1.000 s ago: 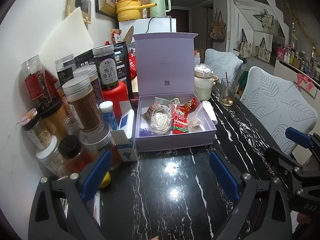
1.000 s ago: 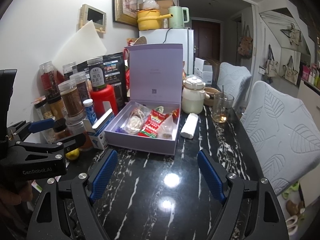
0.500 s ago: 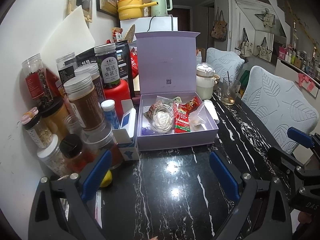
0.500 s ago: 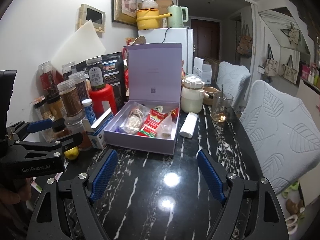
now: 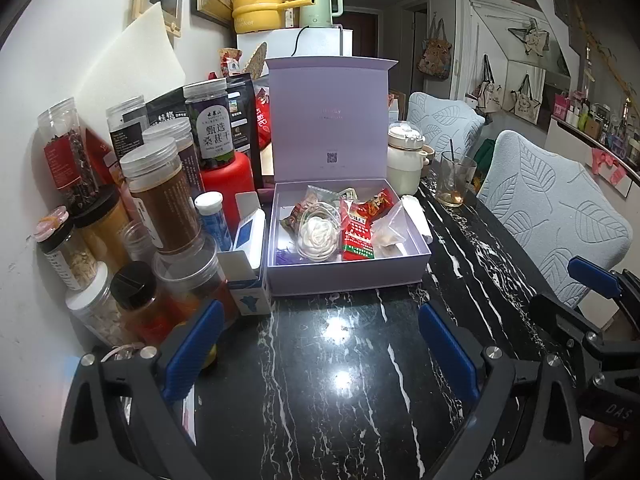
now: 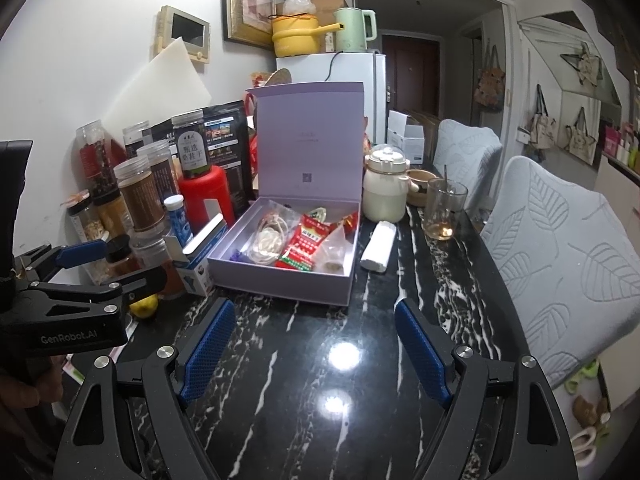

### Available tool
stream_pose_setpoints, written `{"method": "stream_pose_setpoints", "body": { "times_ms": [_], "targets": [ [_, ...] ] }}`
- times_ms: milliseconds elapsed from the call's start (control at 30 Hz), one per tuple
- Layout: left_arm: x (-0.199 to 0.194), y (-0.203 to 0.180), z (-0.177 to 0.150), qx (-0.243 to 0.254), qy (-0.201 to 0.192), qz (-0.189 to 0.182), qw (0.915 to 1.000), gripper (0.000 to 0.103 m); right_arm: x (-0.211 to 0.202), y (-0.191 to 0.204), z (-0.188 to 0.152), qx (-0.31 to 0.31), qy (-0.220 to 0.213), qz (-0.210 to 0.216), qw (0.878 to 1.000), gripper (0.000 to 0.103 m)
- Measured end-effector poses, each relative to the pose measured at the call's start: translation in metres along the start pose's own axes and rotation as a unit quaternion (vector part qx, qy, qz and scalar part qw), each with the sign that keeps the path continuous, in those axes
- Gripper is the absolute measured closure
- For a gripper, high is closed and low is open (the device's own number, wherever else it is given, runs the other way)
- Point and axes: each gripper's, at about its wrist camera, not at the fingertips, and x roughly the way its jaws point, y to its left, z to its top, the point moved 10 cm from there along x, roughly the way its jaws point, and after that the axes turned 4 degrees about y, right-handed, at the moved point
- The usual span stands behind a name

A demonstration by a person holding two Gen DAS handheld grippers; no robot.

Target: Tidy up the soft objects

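Observation:
A lilac box (image 5: 344,272) (image 6: 280,286) stands on the black marble table with its lid upright. Inside lie soft packets: a clear bag with a white flower-like thing (image 5: 318,236) (image 6: 266,242), a red sachet (image 5: 357,234) (image 6: 306,246), a clear pouch (image 5: 390,230) (image 6: 332,254). A white roll (image 6: 379,246) (image 5: 416,216) lies just right of the box. My left gripper (image 5: 320,344) hovers open over the bare table in front of the box. My right gripper (image 6: 314,340) is open too, nothing between its fingers, also short of the box.
Many jars and bottles (image 5: 160,200) crowd the left by the wall, with a small blue-white carton (image 5: 250,264) against the box. A cream pot (image 6: 386,190) and a glass (image 6: 444,210) stand behind right. Padded chairs (image 6: 560,264) line the table's right edge.

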Motion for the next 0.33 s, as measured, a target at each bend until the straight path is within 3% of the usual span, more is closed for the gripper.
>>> {"method": "stream_pose_setpoints", "body": {
  "times_ms": [333],
  "targets": [
    [0.0078, 0.0018, -0.0038, -0.003, 0.012, -0.001, 0.9999, 0.004, 0.0031, -0.0030, -0.0027, 0.003, 0.005, -0.002, 1.000, 0.020]
  ]
}}
